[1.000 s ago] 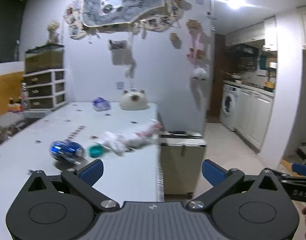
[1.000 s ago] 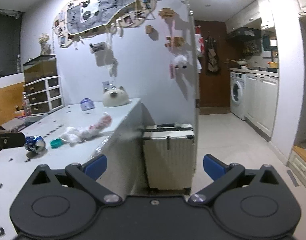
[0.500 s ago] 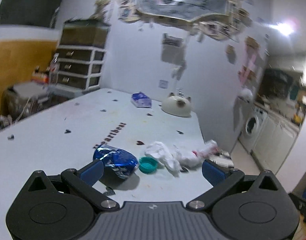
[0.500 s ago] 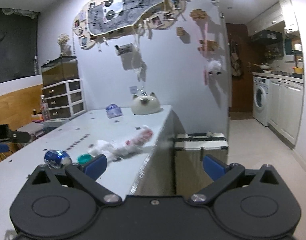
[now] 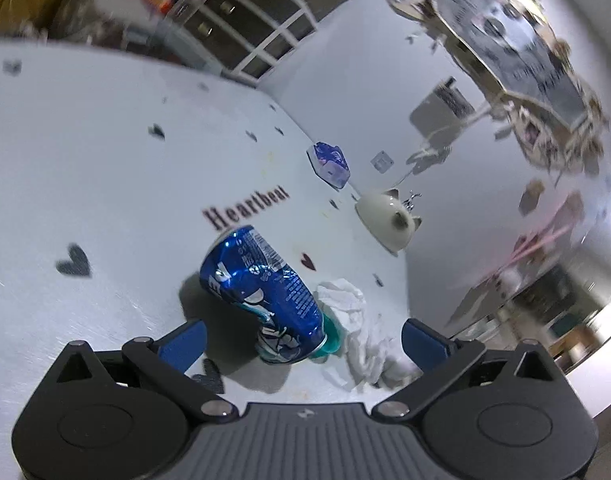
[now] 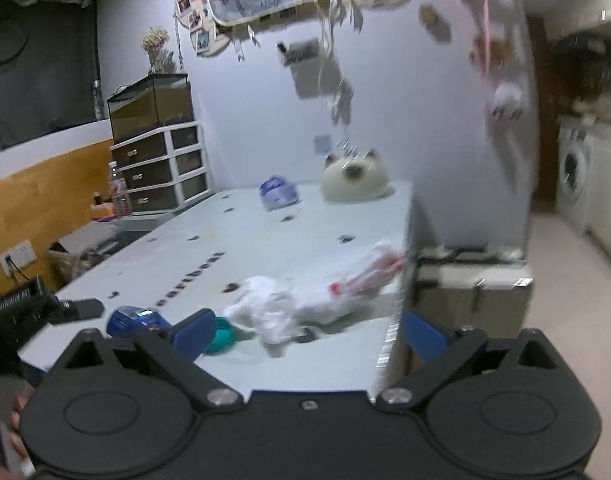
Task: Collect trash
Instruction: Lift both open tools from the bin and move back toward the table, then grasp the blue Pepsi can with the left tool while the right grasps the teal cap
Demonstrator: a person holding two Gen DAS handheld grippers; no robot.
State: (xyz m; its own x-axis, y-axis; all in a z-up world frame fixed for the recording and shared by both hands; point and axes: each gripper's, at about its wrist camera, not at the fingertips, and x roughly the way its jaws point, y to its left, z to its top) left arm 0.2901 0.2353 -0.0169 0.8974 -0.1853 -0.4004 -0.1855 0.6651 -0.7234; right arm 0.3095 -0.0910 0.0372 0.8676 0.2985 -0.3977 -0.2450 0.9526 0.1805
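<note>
Left tongs (image 5: pixel 303 334): spread wide, nothing gripped; view rolled, so table runs on a slant.
Can (image 5: pixel 261 294): blue, dented, lying on table betw. the left blue tips, w/o touching either; long axis runs approx. 11 to 5 o'clock in left view.
Cap (image 5: pixel 331 340): teal, at can's lower end, 5 o'clock of it, touching or just beside, can't tell.
Tissue (image 5: pixel 355 320): white, crumpled, just beside can at 3–4 o'clock, near right-hand tip.
Right tongs (image 6: pixel 303 330): released, jaws just been narrowing a little, nothing betw. pads; tissue and wrapper lie beyond tips.
Wrapper (image 6: pixel 369 274): clear w/ red, at 2 o'clock of tissue, near table edge.
Table (image 5: pixel 85 184): white, heart prints, word "Heartbeat".
Cat-shaped object (image 6: pixel 353 178): cream, far end of table, 12 o'clock in right view.
Blue packet (image 6: pixel 277 194): just beside it, 9 o'clock.
</note>
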